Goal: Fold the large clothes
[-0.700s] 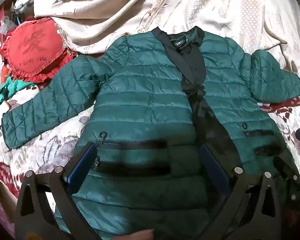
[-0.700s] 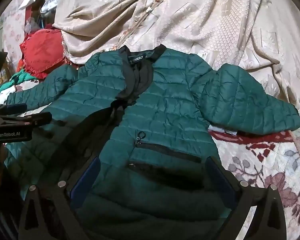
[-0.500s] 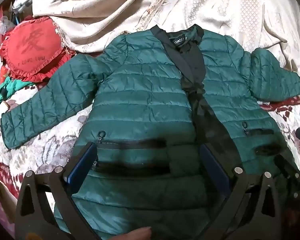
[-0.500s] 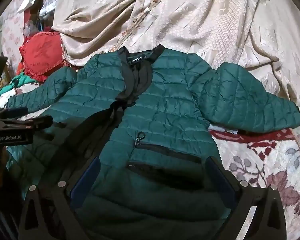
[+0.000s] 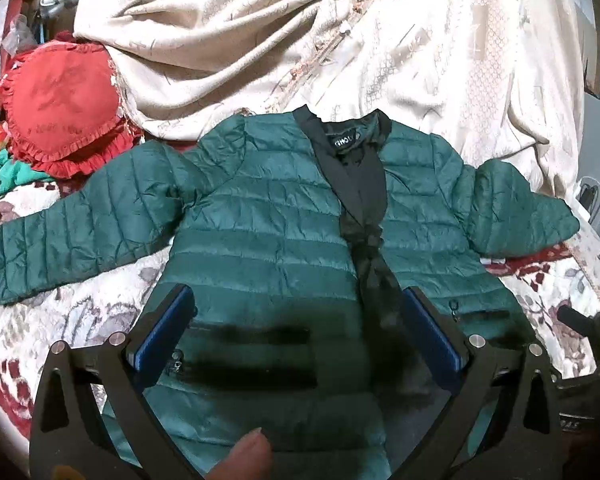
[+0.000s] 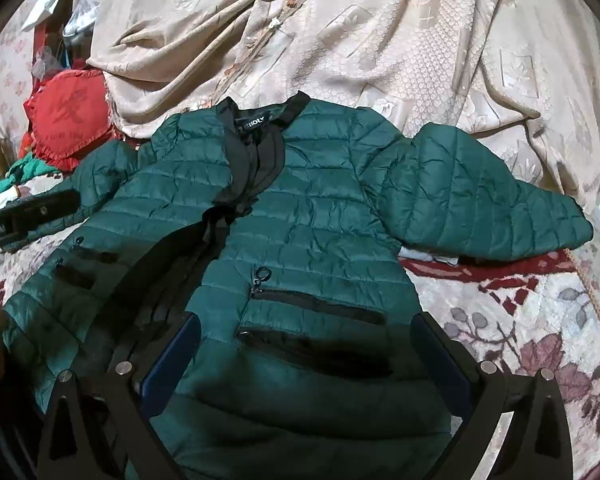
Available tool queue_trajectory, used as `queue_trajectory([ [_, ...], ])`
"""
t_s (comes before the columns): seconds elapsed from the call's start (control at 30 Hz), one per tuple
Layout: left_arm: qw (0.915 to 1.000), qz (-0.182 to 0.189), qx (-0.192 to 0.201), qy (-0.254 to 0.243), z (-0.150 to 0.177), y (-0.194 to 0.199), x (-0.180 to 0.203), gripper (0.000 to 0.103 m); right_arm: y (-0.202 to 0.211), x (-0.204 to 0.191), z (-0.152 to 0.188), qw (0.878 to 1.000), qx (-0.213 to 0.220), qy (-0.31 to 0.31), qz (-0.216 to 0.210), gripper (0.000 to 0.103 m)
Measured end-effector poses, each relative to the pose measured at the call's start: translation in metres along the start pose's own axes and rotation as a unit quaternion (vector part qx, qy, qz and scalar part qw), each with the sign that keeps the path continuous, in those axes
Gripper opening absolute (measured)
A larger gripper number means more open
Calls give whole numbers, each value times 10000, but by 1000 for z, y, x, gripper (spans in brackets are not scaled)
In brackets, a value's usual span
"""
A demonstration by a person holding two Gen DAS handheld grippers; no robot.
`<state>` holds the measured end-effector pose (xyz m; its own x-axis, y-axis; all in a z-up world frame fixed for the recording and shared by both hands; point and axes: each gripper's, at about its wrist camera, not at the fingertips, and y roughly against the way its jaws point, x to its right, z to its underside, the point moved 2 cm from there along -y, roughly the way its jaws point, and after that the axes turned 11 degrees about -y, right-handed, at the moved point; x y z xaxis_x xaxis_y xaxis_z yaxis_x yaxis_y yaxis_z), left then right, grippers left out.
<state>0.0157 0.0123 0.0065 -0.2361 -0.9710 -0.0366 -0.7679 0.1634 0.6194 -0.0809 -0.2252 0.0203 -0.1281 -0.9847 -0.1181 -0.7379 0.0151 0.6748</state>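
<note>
Both our grippers are spread wide and hold nothing. Our left gripper (image 5: 300, 320) hangs over the lower front of the green puffy jacket (image 5: 268, 240), and our right gripper (image 6: 308, 344) hangs over the other lower front, above two black pocket zips (image 6: 316, 304). We see blue pads (image 5: 164, 328) on the inside of the fingers.

We see the jacket lying flat, front side up, on the bed. Its sleeves stick out to each side. We see a black strip running down the middle, open at the neck. Inside the neck sits a small black label (image 6: 252, 123) with white letters. We can read "HOLY" on it, but the first letter is not clear. We also see some white writing on the side of the left gripper in the right view, but it is too cut off to read.

We see a bedspread (image 6: 520, 320) with red and grey flowers under the jacket. Behind the jacket lies a big rumpled cream blanket (image 5: 300, 40). Off to the left sits a red frilly cushion (image 5: 64, 100) with faint darker marks we cannot read, and some bright green cloth (image 5: 8, 176) beside it.
</note>
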Motion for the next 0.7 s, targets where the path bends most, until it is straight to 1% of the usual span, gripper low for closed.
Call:
queue_trajectory([
  [0.1,9997,109,-198,-22,1,-2,1,103,1,2,-4,9998,-44,-166,-51,103],
  [0.2,9996,143,-228,9,3,-2,1,103,3,6,-5,9997,0,-249,-65,103],
  [0.23,9995,210,-223,-17,3,-2,2,103,4,6,-5,9997,22,-247,-55,103],
  [0.3,9993,283,-227,-126,4,-2,7,103,6,6,-4,9997,51,-226,15,103],
  [0.33,9985,433,-230,-229,4,-2,11,103,6,6,-4,9997,47,-221,36,103],
  [0.37,9979,498,-256,-336,5,-2,16,103,7,7,-3,9997,60,-224,45,103],
  [0.43,9969,472,-339,-536,6,-4,26,103,7,9,-3,9997,64,-227,73,103],
  [0.5,9962,420,-344,-680,7,-3,33,103,6,10,-1,9997,31,-215,125,103],
  [0.7,9949,316,-423,-862,8,-6,39,103,5,15,-1,9994,3,-292,159,103],
])
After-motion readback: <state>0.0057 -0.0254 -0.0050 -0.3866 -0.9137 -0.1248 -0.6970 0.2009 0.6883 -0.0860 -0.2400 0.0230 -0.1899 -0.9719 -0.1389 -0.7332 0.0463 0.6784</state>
